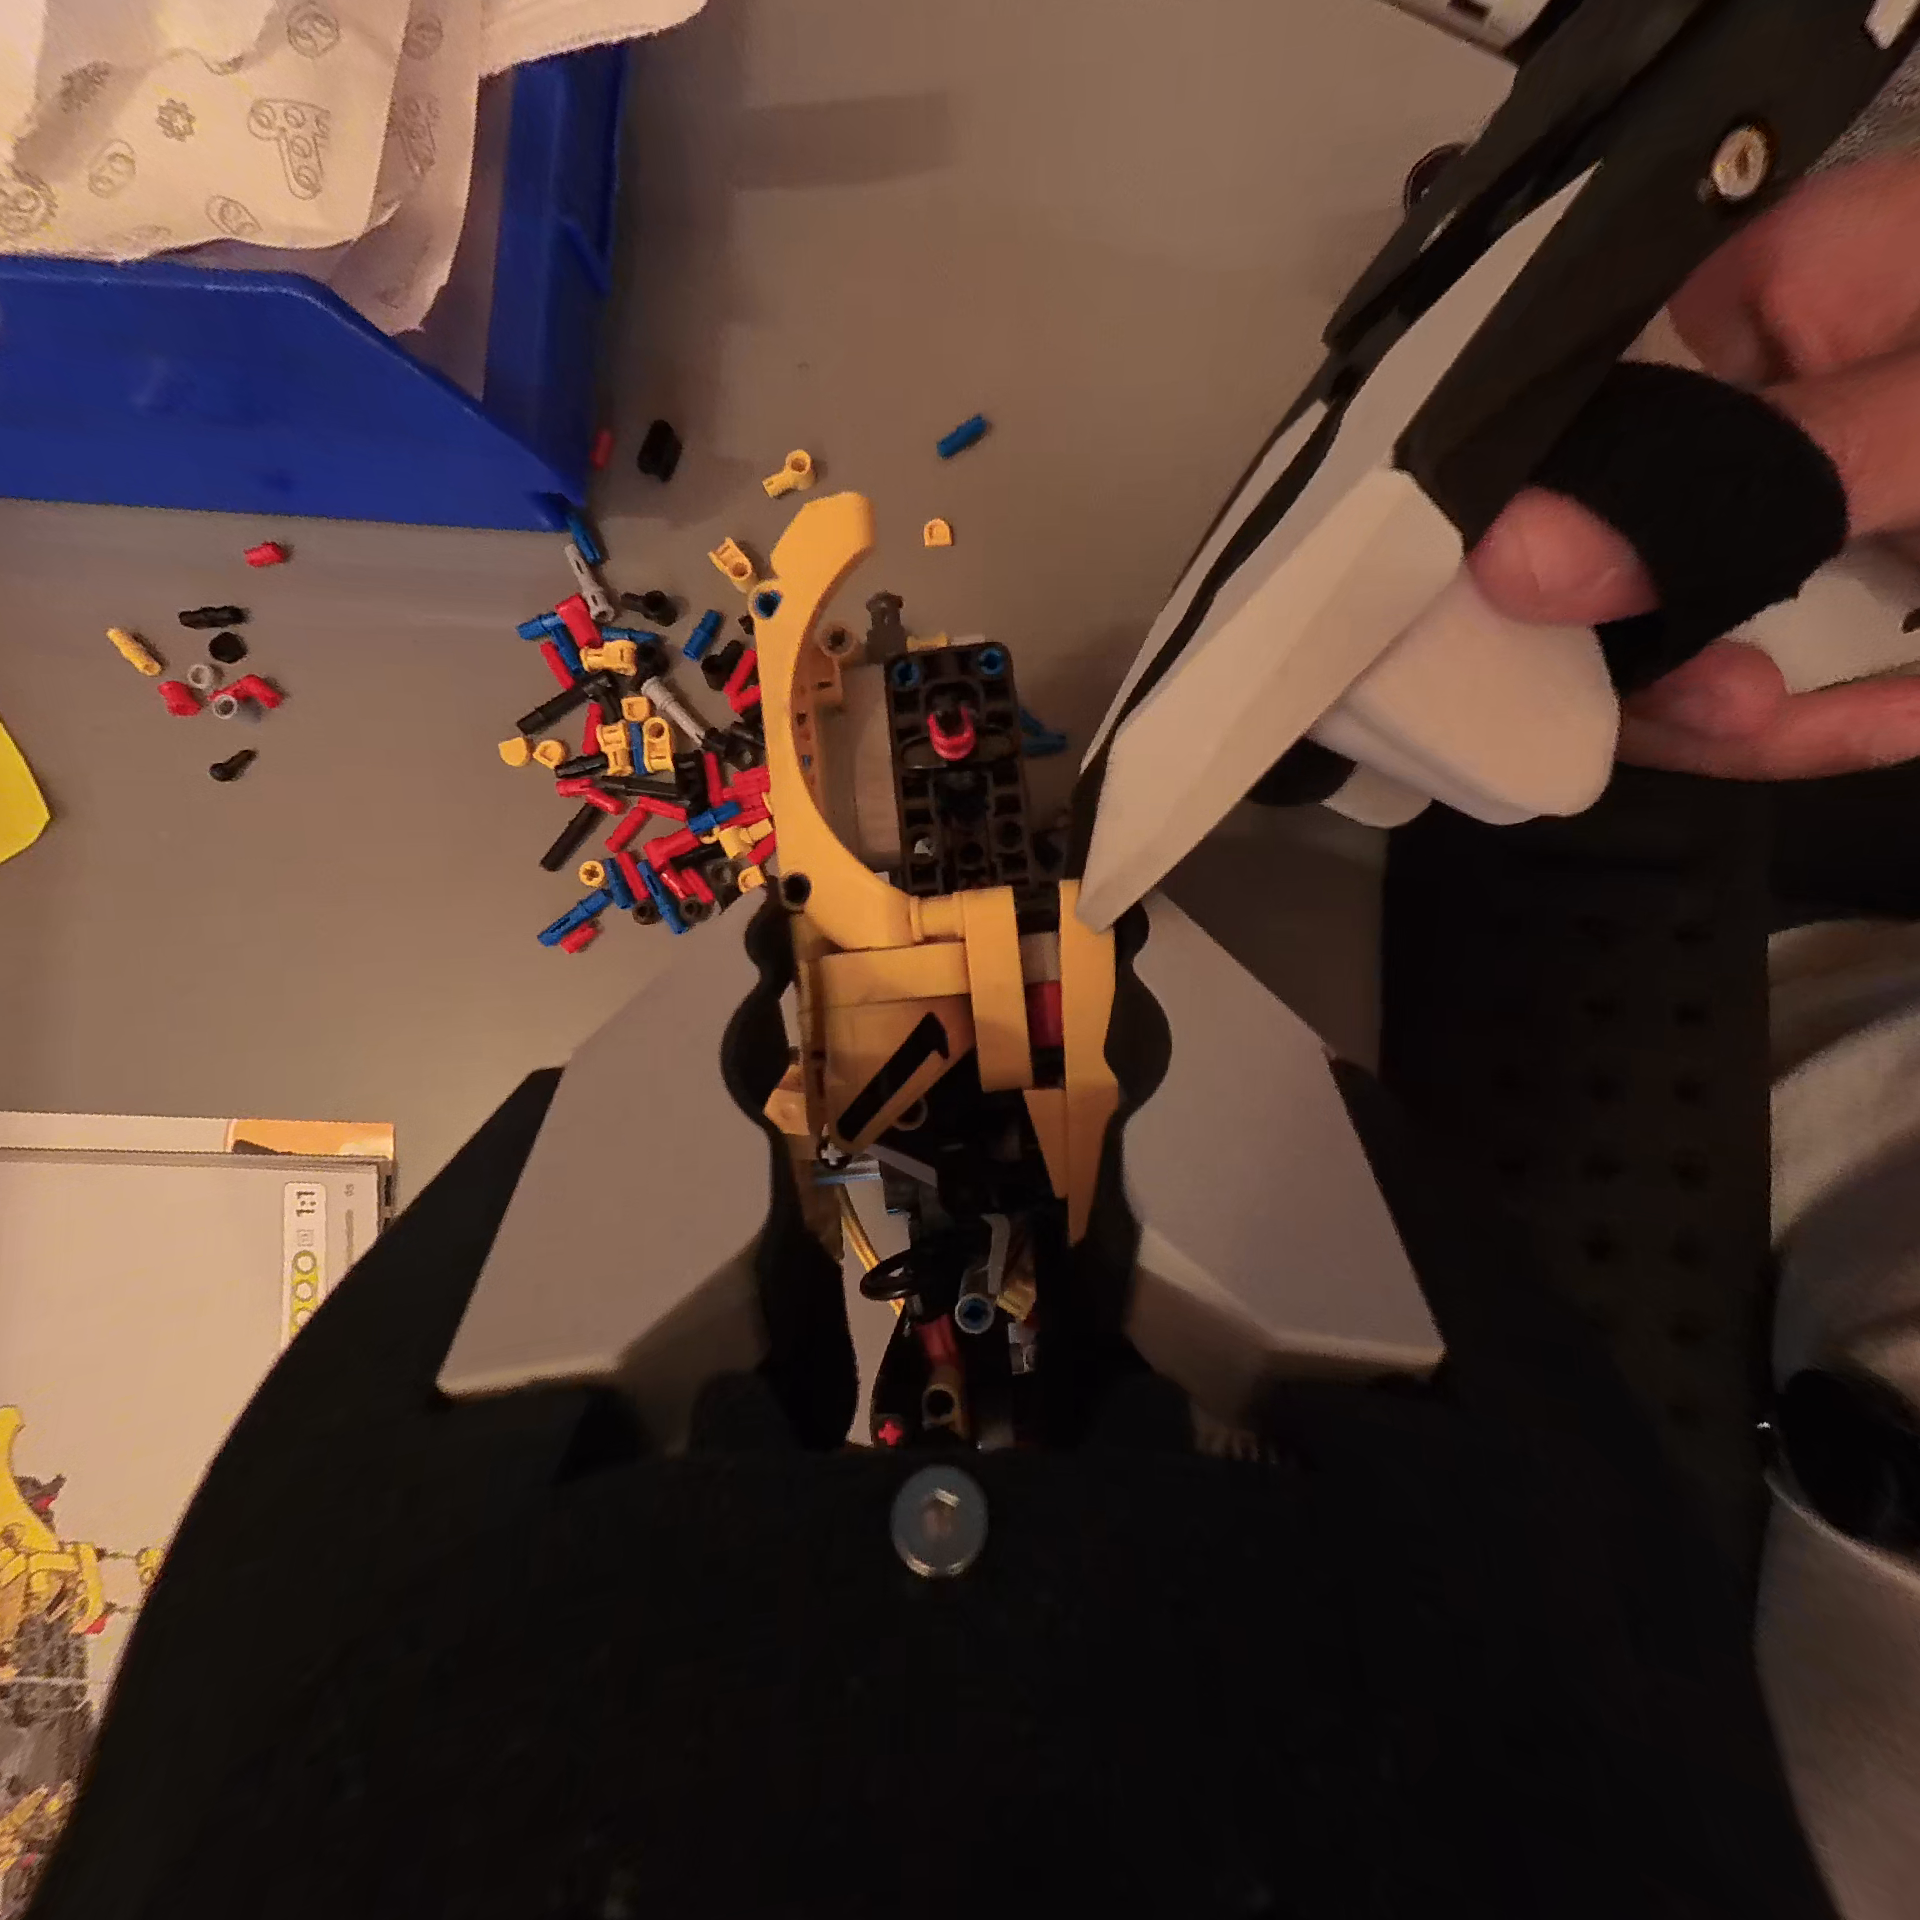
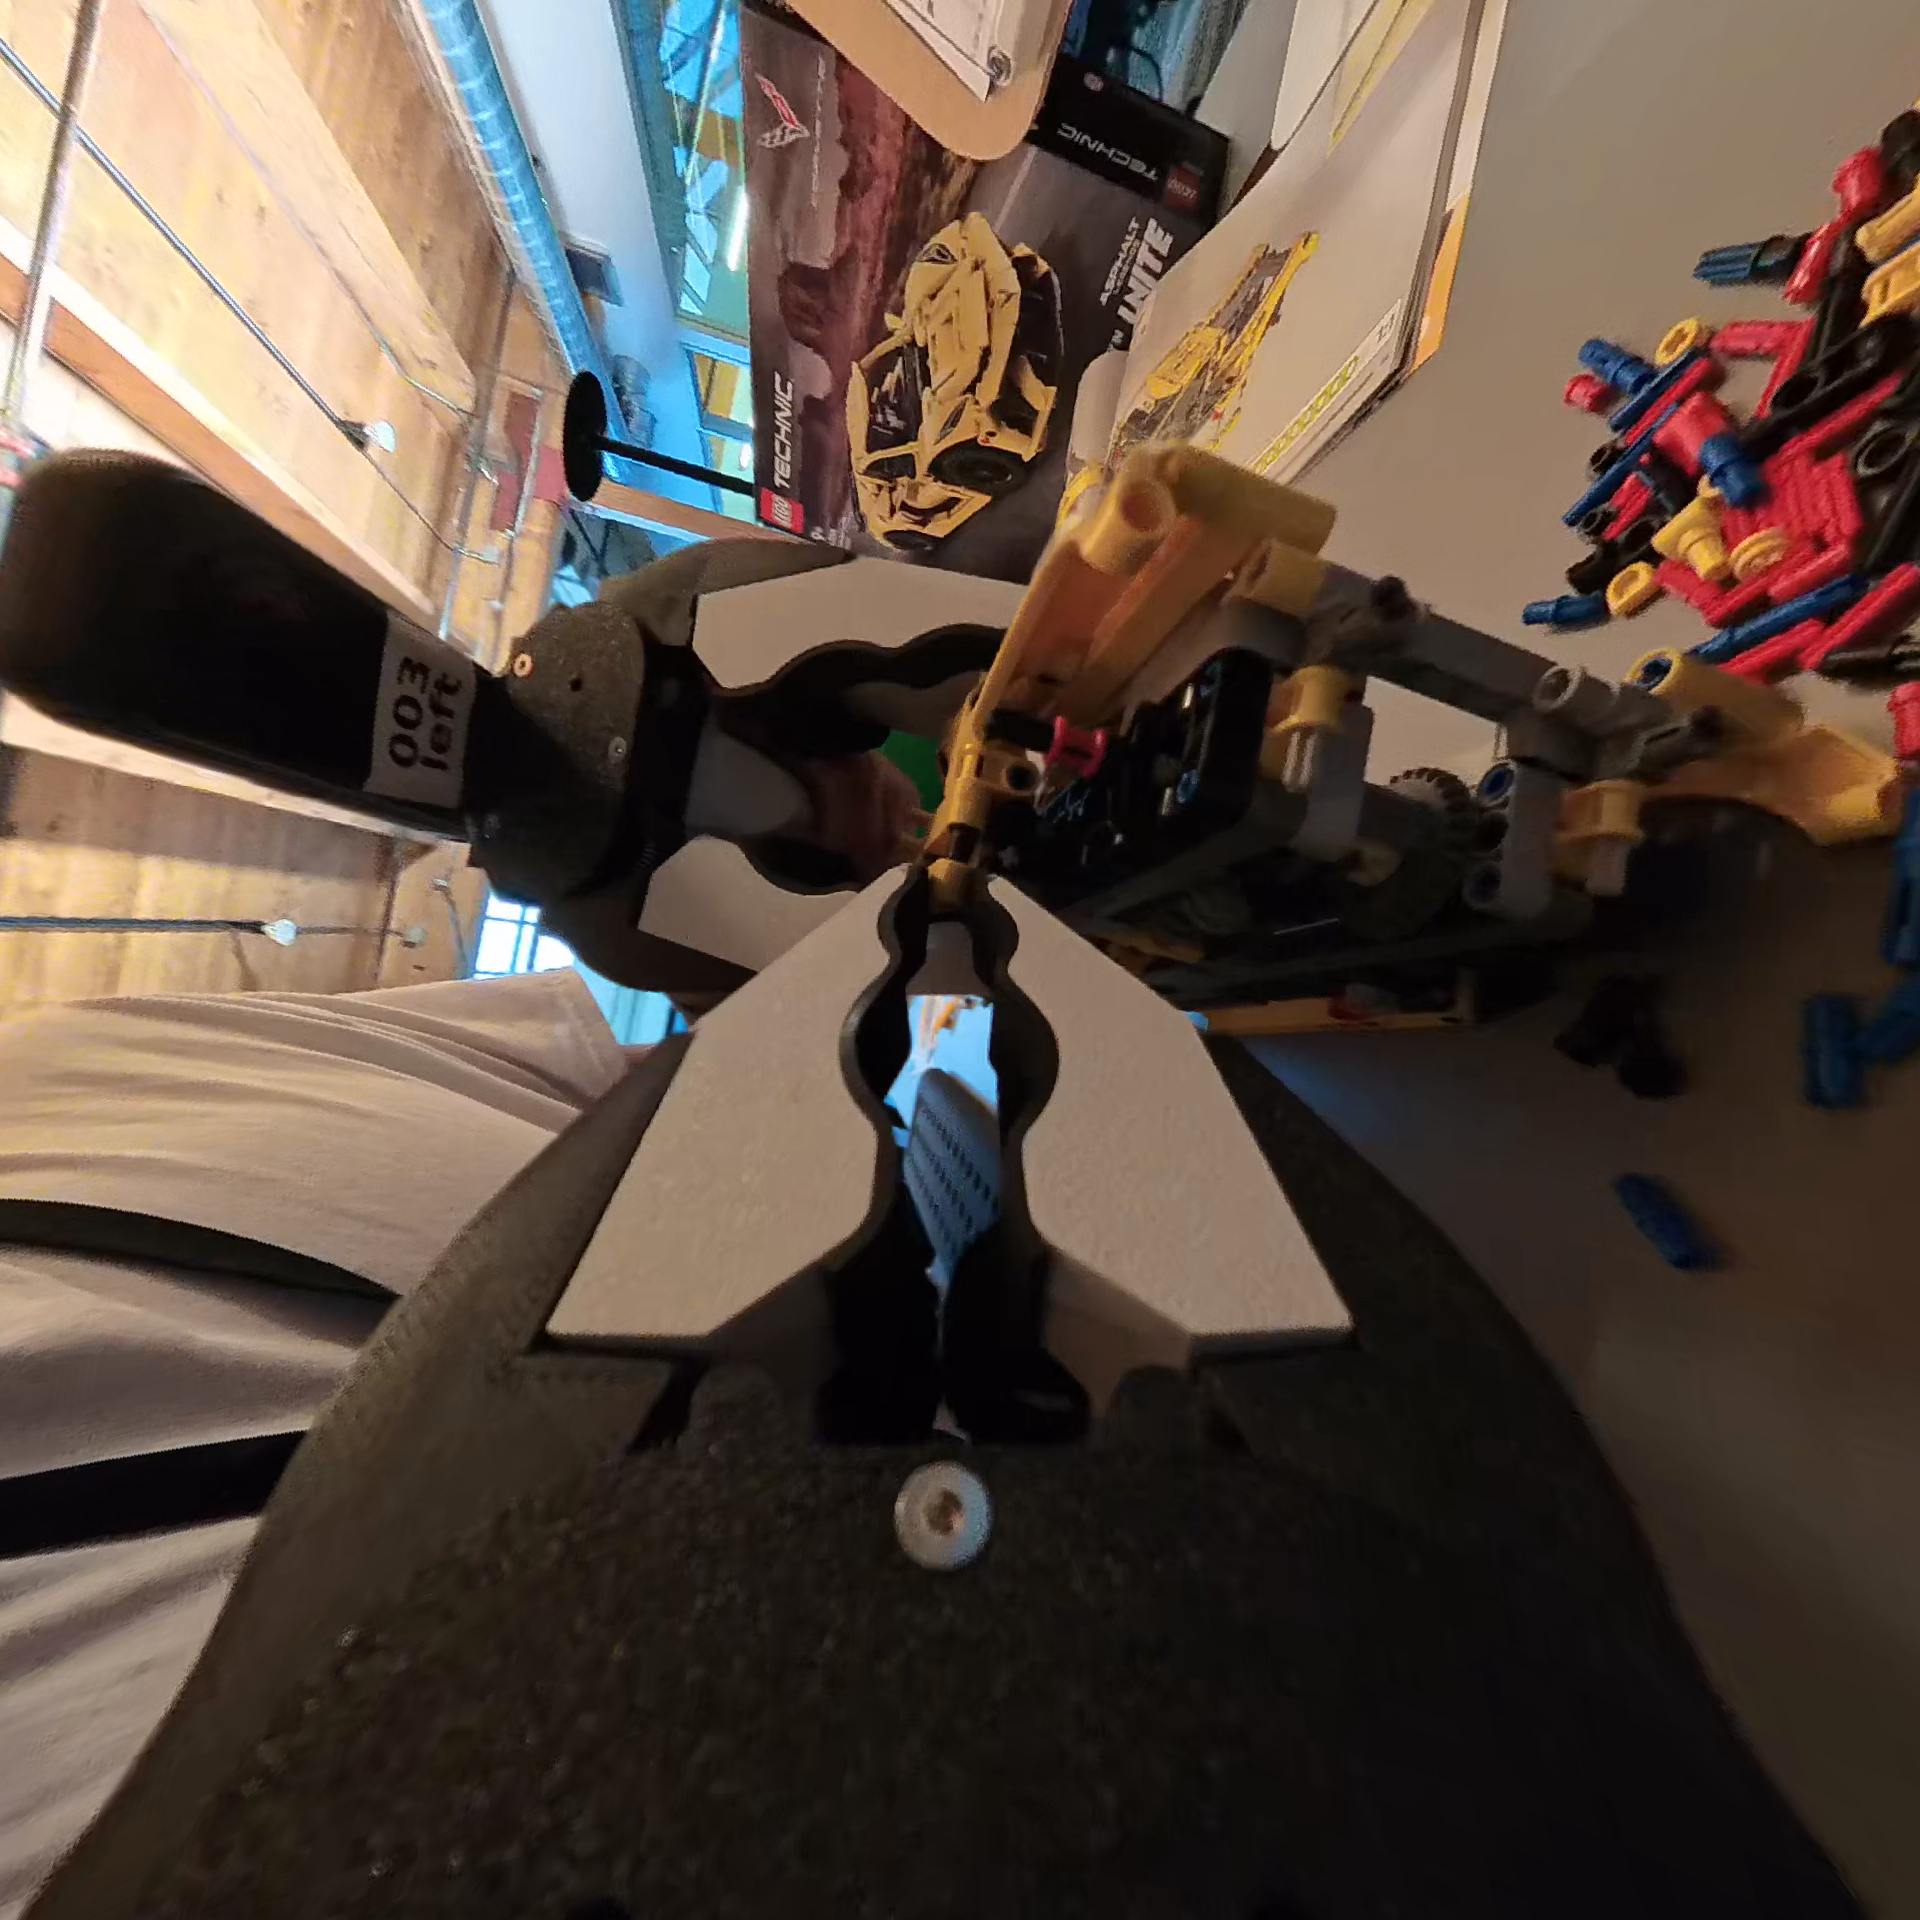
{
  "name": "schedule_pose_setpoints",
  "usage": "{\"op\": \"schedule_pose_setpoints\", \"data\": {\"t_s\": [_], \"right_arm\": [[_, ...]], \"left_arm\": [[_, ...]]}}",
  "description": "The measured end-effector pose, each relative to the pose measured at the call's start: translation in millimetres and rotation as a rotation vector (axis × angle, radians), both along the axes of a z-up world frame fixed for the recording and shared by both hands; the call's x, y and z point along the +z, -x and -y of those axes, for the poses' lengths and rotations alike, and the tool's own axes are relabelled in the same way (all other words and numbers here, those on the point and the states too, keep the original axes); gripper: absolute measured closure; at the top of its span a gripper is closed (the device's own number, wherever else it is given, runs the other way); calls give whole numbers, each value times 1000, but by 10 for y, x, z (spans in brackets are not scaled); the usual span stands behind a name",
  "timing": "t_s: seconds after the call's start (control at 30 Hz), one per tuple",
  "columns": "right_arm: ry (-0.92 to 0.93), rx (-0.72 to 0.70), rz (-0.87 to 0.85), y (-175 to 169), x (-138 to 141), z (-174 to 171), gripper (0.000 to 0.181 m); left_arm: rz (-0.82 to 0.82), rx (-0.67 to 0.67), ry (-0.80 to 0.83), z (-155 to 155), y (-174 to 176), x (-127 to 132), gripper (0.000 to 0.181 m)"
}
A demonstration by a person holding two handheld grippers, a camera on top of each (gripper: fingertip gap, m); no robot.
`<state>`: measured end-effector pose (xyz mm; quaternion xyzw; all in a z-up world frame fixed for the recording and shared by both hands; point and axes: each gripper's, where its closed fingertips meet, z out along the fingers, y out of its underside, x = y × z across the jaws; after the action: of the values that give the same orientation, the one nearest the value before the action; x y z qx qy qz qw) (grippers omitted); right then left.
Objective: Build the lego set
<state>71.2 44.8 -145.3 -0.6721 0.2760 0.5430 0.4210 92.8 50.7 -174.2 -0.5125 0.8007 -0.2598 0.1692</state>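
The left gripper [image 1: 940, 966] reached forward over the grey table [image 1: 1039, 260], its jaws clamped around the yellow rear body of the half-built Lego car [image 1: 935, 935], which it held just above the tabletop. The right gripper [image 2: 948, 902] came in from the right side at a steep slant (a hand [image 1: 1714, 540] wrapped round its handle), jaws nearly closed and pinching a small yellow part at the model's edge. A loose pile of red, blue, black and yellow pins [image 1: 655, 748] lay just beside the car, near a blue bin [image 1: 260, 395]. The instruction booklet [image 1: 156, 1299] rested at the left
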Motion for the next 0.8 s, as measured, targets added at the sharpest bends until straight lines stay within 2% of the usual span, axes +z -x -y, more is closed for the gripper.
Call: {"op": "schedule_pose_setpoints", "data": {"t_s": [0.23,0.27,0.3,0.4,0.43,0.5,0.6,0.67,0.73,0.8], "right_arm": [[-53,-12,-334,-38,6,16,177],[-50,-17,-310,-40,3,17,177],[-35,-43,-208,-47,4,8,177],[61,-82,245,-66,-9,-27,176],[73,-92,303,-81,-9,-36,176],[57,-100,285,-97,-10,-51,176],[-5,-42,117,-103,-1,-66,176],[-29,38,88,-82,0,-85,176],[-51,124,111,-102,-3,-93,177],[-61,193,115,-143,-10,-104,176]], "left_arm": [[2,11,-29,3,-16,-8,121],[5,17,-32,2,-19,-9,121],[9,28,-32,-8,-28,-9,121],[13,58,-19,-35,-47,-6,121],[14,72,-14,-43,-56,-5,121],[17,104,2,-59,-70,-3,120],[8,133,25,-75,-66,1,117],[-26,104,118,-26,-16,33,100],[-61,68,259,-10,35,118,99],[-27,-28,339,-92,36,212,103]]}}
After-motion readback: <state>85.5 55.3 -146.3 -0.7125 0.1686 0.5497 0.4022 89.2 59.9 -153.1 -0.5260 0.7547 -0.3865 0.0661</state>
